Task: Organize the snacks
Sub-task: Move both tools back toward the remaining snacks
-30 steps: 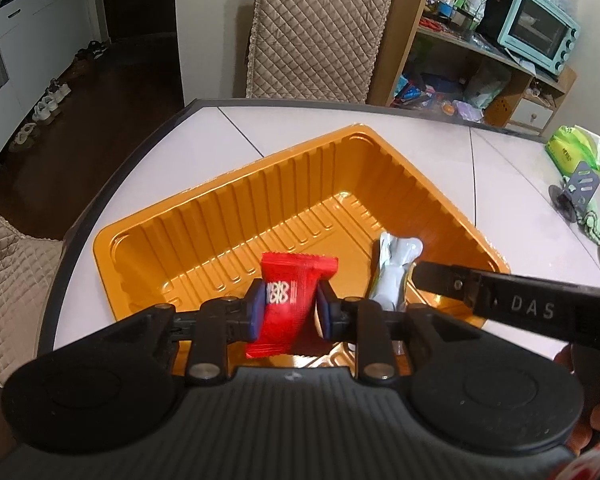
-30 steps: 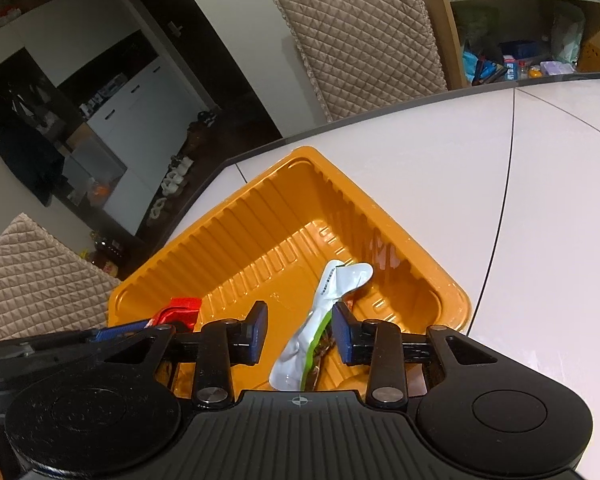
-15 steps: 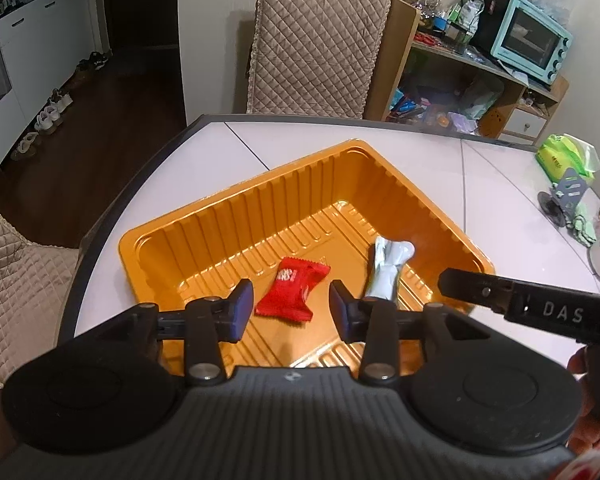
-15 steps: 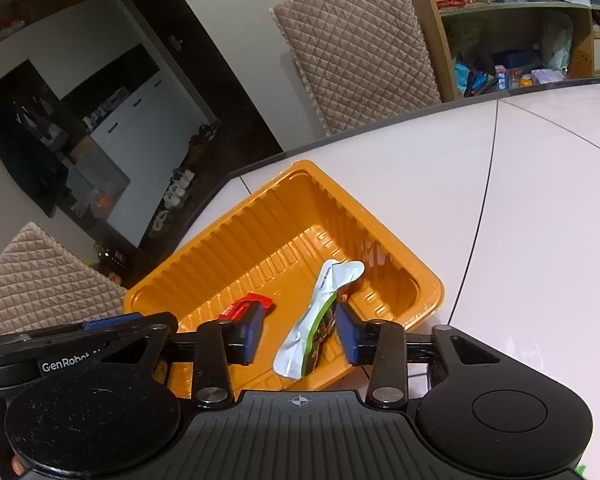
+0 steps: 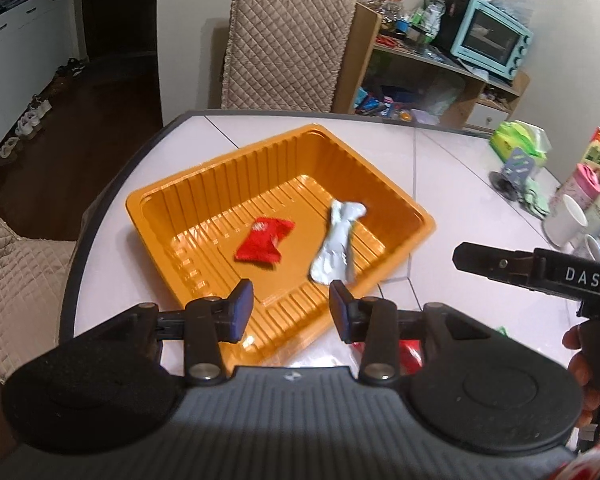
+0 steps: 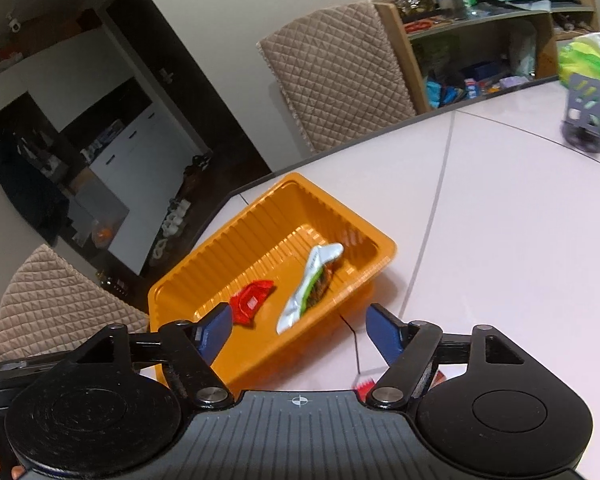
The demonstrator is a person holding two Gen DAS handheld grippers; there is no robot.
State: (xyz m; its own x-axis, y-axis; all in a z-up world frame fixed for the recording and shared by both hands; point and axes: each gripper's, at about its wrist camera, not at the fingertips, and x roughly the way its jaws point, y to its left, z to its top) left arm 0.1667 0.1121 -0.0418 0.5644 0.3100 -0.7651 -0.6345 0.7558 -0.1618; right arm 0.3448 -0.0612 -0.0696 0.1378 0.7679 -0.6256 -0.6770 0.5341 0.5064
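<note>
An orange plastic tray [image 5: 204, 184] [image 6: 364, 224] sits on the white table. A red snack packet [image 5: 262, 240] [image 6: 252, 300] and a white-and-green snack packet [image 5: 338, 242] [image 6: 312, 280] lie inside it, apart. My left gripper [image 5: 291, 308] is open and empty, above the tray's near edge. My right gripper [image 6: 300, 330] is open wide and empty, above the tray's near corner. Another red packet [image 5: 410, 354] [image 6: 365, 390] lies on the table under the grippers, mostly hidden.
Quilted chairs [image 5: 288, 40] [image 6: 56, 304] stand at the table's far and left sides. A green bag [image 5: 518, 142], a phone stand [image 5: 514, 172] and cups [image 5: 568, 220] stand at the table's right. A shelf with a mint oven [image 5: 494, 38] is behind.
My left gripper opened, dropped the red packet into the tray and pulled back. My right gripper opened wider, left the white-and-green packet in the tray and drew back too.
</note>
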